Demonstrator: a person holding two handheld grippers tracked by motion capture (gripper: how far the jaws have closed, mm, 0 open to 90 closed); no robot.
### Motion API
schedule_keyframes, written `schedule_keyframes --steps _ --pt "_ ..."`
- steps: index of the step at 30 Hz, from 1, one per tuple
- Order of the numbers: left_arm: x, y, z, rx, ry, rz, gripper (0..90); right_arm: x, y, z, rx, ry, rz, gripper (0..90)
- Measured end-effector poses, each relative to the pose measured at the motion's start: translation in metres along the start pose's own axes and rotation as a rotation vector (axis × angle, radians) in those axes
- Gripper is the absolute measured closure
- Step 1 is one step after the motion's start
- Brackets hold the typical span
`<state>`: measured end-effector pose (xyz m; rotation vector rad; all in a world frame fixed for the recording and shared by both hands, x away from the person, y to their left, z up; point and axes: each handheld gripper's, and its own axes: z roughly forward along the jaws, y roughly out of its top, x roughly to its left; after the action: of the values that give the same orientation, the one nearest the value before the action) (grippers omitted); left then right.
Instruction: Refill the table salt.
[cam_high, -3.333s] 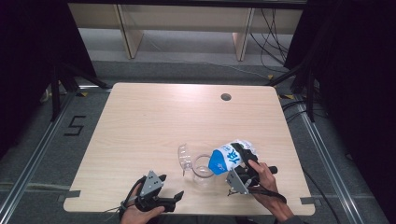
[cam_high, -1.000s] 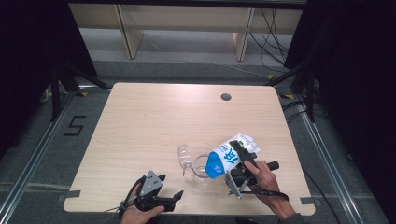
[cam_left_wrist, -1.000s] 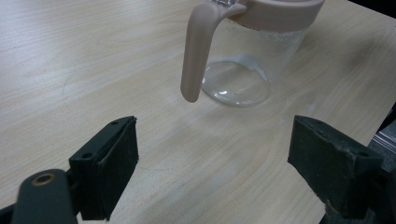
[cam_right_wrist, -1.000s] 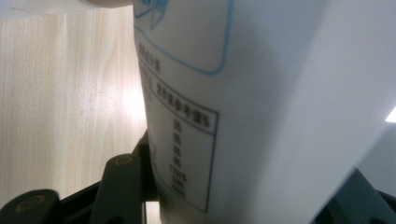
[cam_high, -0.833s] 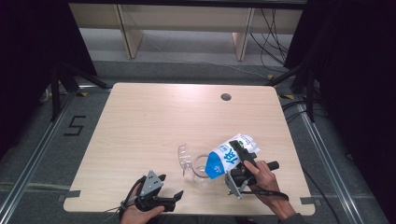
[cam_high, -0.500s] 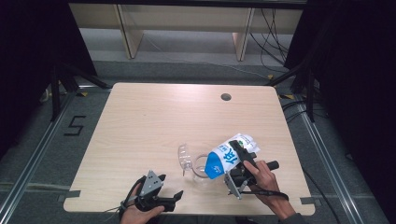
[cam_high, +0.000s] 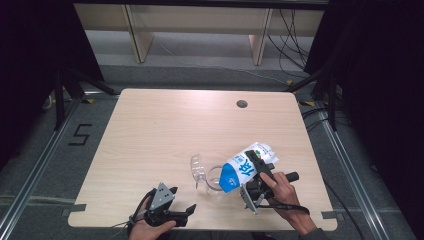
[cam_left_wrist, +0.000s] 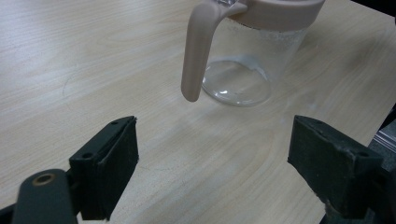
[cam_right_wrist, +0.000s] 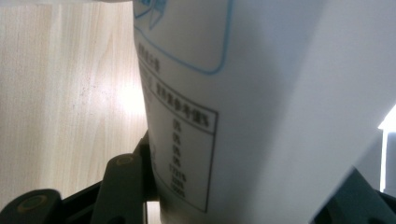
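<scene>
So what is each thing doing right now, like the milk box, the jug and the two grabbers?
Milk carton: gripped and tipped, blue top toward the jug.
Glass jug: upright on the table, empty as far as I can see, handle toward the left hand-held gripper.
Left hand-held gripper: open, holding nothing, low over the table.
Right hand-held gripper: shut on the milk carton.
Table: holding the jug.

A white-and-blue carton tilts, blue end down, over a clear jug with a beige handle.
</scene>
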<state>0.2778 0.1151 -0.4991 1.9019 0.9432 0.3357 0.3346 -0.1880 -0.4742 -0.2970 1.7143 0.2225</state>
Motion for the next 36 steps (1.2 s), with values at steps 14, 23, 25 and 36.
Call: schedule_keyframes --steps 14,23,25,36 --pt "0.0007 0.0003 -0.0003 0.002 0.001 0.011 15.5 -0.0017 -0.0003 -0.0003 0.008 -0.010 -0.031 50.1" --pt "0.0010 0.0004 -0.0007 0.003 0.007 0.015 15.5 -0.0002 -0.0004 0.0005 0.013 -0.013 -0.043 50.5" --pt "0.0008 0.0002 -0.0005 0.002 0.006 0.007 15.5 -0.0009 0.0004 -0.0003 0.016 -0.016 -0.051 50.6" --pt "0.0003 0.0002 -0.0010 0.006 0.008 -0.001 15.5 0.0041 -0.0018 0.0009 0.031 -0.013 0.002 50.9"
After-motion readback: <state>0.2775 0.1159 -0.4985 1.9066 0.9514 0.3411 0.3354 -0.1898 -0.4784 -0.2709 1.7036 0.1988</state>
